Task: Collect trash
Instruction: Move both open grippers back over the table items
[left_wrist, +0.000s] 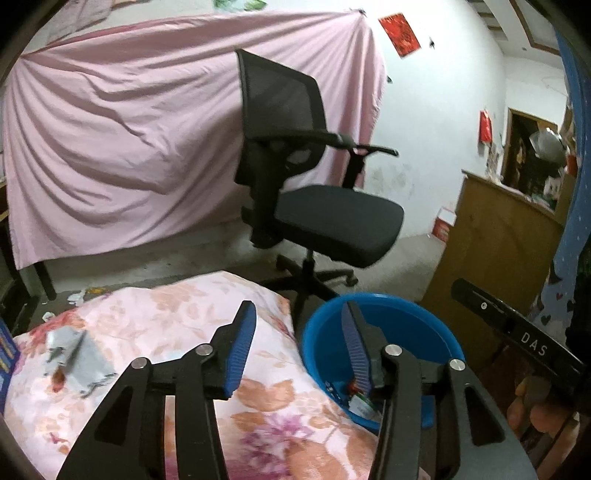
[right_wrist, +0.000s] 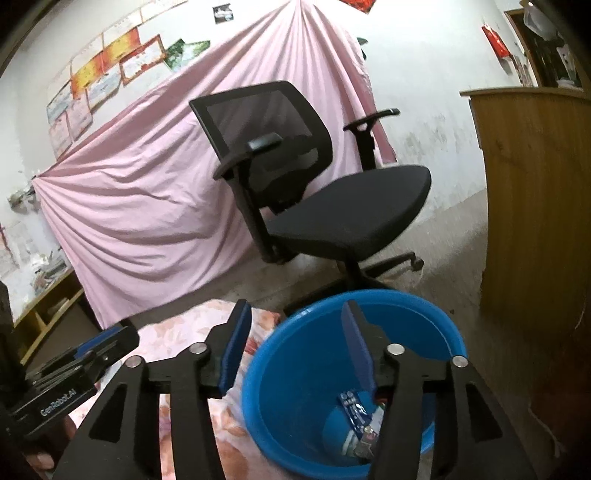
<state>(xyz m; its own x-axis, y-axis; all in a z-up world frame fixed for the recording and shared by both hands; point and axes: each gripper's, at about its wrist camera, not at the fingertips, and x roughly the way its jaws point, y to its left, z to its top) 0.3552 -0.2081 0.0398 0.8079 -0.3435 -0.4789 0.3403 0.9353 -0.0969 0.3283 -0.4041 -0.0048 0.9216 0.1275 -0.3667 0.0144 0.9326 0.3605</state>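
A blue bucket (left_wrist: 417, 328) stands beside the floral-covered bed (left_wrist: 177, 325); it also shows in the right wrist view (right_wrist: 306, 354) with wrappers (right_wrist: 356, 408) at its bottom. A silver-grey wrapper (left_wrist: 79, 356) with a small stick and red bit lies on the bed at the left. My left gripper (left_wrist: 299, 314) is open and empty, above the bed edge and bucket rim. My right gripper (right_wrist: 295, 314) is open and empty, over the bucket. The left gripper's body (right_wrist: 74, 373) shows in the right wrist view; the right gripper's body (left_wrist: 517, 325) shows in the left wrist view.
A black office chair (left_wrist: 310, 184) stands on the floor behind the bucket, also in the right wrist view (right_wrist: 325, 192). A pink sheet (left_wrist: 147, 140) hangs on the wall. A wooden cabinet (right_wrist: 535, 206) stands at the right. Small scraps (left_wrist: 75, 295) lie at the bed's far left.
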